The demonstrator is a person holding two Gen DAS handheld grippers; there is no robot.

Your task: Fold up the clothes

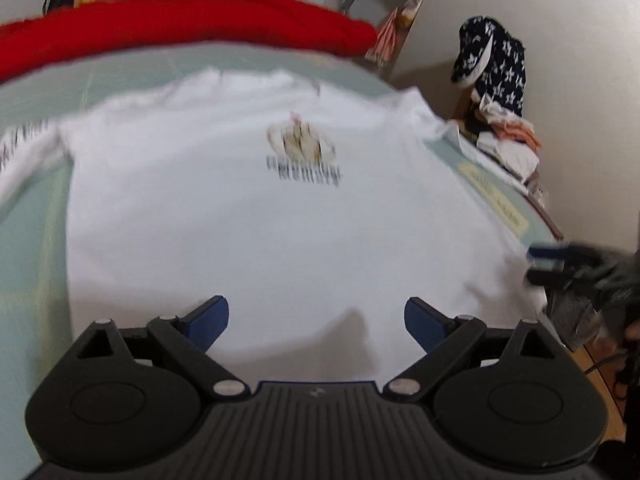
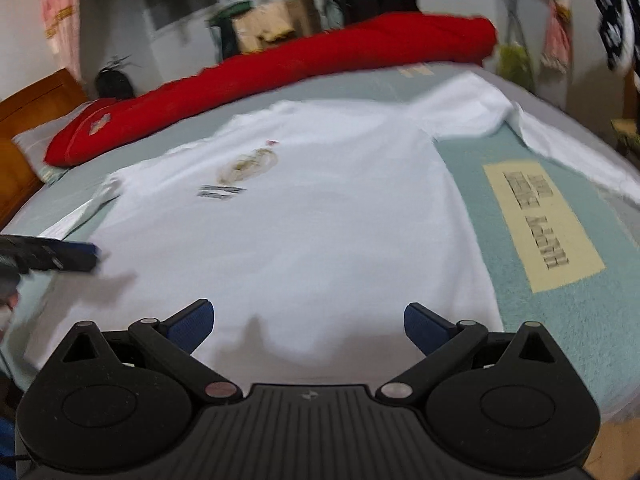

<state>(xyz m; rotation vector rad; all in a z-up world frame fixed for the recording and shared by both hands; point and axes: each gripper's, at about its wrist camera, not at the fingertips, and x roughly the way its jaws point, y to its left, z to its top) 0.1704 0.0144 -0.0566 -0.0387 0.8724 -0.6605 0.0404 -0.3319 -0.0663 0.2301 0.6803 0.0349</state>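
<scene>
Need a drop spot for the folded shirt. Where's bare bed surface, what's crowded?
Free: the teal blanket strip right of the white T-shirt, around the yellow label patch. A thinner strip lies between the shirt collar and the red duvet. Crowded: the clothes pile off the right edge. Both the left gripper and right gripper are open.

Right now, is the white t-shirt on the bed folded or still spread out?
Spread out. The white t-shirt lies flat, print up, on the bed, with a sleeve extended to the side and no fold visible in its body.
</scene>
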